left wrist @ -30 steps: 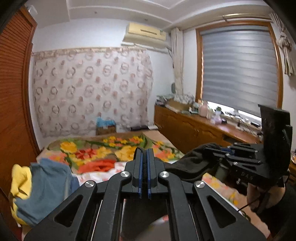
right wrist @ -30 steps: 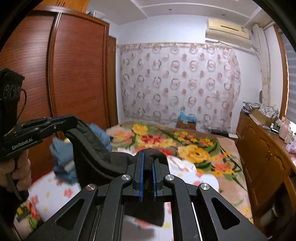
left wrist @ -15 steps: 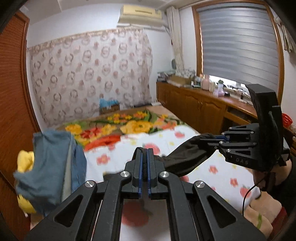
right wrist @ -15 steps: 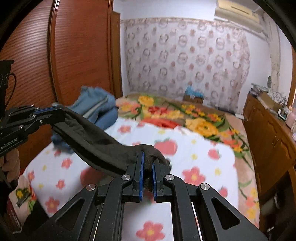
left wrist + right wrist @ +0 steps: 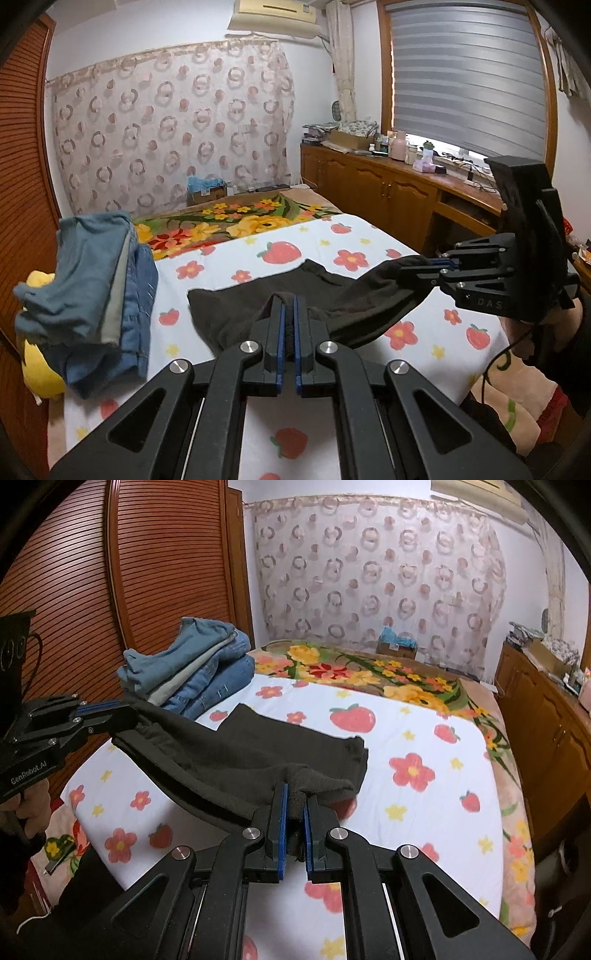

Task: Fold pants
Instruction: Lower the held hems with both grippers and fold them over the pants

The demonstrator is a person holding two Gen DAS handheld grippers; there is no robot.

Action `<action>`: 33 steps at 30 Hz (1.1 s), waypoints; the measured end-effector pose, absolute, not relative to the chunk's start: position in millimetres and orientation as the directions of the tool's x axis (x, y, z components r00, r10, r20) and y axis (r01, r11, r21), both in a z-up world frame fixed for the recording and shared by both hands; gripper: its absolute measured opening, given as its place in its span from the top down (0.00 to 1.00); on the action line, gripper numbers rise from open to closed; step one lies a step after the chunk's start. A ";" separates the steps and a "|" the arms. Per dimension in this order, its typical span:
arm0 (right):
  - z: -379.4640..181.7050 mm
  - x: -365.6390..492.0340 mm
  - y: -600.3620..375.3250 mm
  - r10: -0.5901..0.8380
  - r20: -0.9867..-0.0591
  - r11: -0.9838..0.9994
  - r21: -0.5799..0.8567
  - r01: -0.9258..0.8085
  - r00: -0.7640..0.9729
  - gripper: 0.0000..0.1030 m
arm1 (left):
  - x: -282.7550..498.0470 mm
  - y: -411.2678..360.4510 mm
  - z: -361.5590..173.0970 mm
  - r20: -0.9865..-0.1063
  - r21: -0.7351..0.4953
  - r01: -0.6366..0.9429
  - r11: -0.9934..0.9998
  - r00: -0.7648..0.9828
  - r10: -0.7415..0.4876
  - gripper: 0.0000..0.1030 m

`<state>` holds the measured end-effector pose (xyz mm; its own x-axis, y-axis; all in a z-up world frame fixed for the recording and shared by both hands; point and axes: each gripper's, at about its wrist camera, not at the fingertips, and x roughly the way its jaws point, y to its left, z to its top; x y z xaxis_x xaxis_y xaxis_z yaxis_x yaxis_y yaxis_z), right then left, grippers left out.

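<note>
The dark pants [image 5: 295, 291] lie partly on the white flower-print sheet [image 5: 295, 236] of the bed, far end flat, near edge held up. My left gripper [image 5: 289, 306] is shut on the near edge of the pants. My right gripper [image 5: 293, 797] is shut on the other corner of that edge [image 5: 317, 782]. The right gripper shows at the right of the left wrist view [image 5: 439, 264], the left gripper at the left of the right wrist view [image 5: 107, 707]. The pants [image 5: 258, 753] sag between them.
A stack of folded blue jeans and clothes [image 5: 96, 288] sits at the bed's left side, also in the right wrist view [image 5: 192, 672]. A yellow item [image 5: 37, 369] lies under it. A wooden wardrobe [image 5: 147, 572] stands left, a wooden cabinet [image 5: 388, 195] right, a floral blanket [image 5: 229, 221] behind.
Both grippers have come down with the pants. The far part of the pants now lies flat on the sheet, where before the pants hung in the air.
</note>
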<state>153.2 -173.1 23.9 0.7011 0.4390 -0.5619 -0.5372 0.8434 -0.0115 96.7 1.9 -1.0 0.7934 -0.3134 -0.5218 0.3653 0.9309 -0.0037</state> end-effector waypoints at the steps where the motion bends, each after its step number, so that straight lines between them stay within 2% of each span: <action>1: 21.5 151.8 -172.9 0.439 -0.564 0.845 -0.007 -0.535 0.700 0.93 | 93.3 1.1 -4.0 -0.524 -0.003 0.369 0.930 0.791 -0.315 0.96; 33: -14.2 123.8 -176.9 0.455 -0.613 0.843 0.064 -0.534 0.646 0.93 | 48.8 -3.2 -54.9 -0.598 -0.063 0.374 0.925 0.728 -0.335 0.96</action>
